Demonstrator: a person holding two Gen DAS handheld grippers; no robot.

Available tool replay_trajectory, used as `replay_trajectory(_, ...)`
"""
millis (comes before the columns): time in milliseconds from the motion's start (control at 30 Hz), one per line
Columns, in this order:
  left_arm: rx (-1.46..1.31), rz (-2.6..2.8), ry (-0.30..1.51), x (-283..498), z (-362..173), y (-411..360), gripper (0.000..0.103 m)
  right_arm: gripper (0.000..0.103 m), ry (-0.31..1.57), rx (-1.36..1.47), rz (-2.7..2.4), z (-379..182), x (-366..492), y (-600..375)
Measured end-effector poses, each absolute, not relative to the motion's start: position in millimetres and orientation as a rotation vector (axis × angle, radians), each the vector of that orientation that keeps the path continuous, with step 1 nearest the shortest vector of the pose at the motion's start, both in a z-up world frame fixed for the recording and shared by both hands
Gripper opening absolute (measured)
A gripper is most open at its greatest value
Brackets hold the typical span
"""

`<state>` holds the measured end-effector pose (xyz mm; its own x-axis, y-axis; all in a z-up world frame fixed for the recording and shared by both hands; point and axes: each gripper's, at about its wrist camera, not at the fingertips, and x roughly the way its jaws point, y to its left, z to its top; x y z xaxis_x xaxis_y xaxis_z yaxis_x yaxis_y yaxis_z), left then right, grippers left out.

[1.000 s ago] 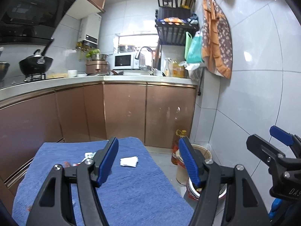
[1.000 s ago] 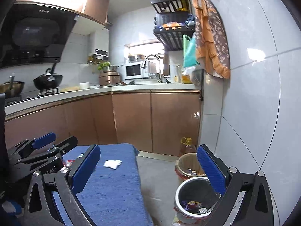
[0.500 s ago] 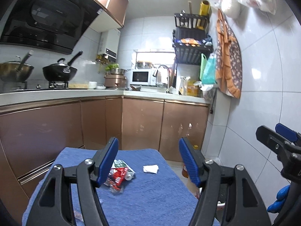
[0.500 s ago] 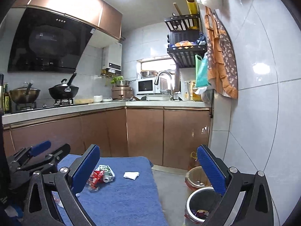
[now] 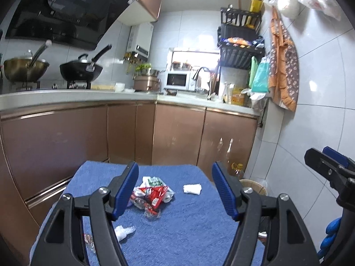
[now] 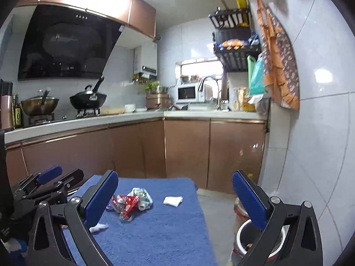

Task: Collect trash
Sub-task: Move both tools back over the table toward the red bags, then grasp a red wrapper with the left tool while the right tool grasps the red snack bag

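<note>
A blue cloth-covered surface (image 5: 177,232) holds trash: a pile of red and clear wrappers (image 5: 153,196), a white crumpled tissue (image 5: 192,188) to its right, and a small white scrap (image 5: 124,231) nearer me. The same pile (image 6: 129,201), tissue (image 6: 173,200) and scrap (image 6: 98,227) show in the right wrist view. My left gripper (image 5: 175,188) is open and empty above the cloth, in front of the pile. My right gripper (image 6: 175,199) is open and empty, to the right of the left one. A white-rimmed trash bin (image 6: 240,241) stands on the floor right of the cloth.
Brown cabinets (image 5: 177,133) under a pale counter run along the left and far sides. A tiled wall (image 5: 315,122) stands at the right. A second basket-like bin (image 5: 255,185) and an oil bottle (image 5: 237,168) sit on the floor by the corner.
Both views have tilted up and pulled back, so more of the cloth and the wrapper pile shows. Both grippers stay open and empty.
</note>
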<state>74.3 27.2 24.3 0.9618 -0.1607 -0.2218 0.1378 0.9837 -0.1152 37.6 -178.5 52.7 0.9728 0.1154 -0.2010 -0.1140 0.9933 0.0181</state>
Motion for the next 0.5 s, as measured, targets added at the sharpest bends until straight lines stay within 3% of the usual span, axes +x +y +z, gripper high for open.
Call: replay_trajectory(500,-0.113,-0.013,0.522,167.0,-52.7,158.8,0.068,0.103,0.506,-0.031,0.318,-26.0,157.4,-145.5)
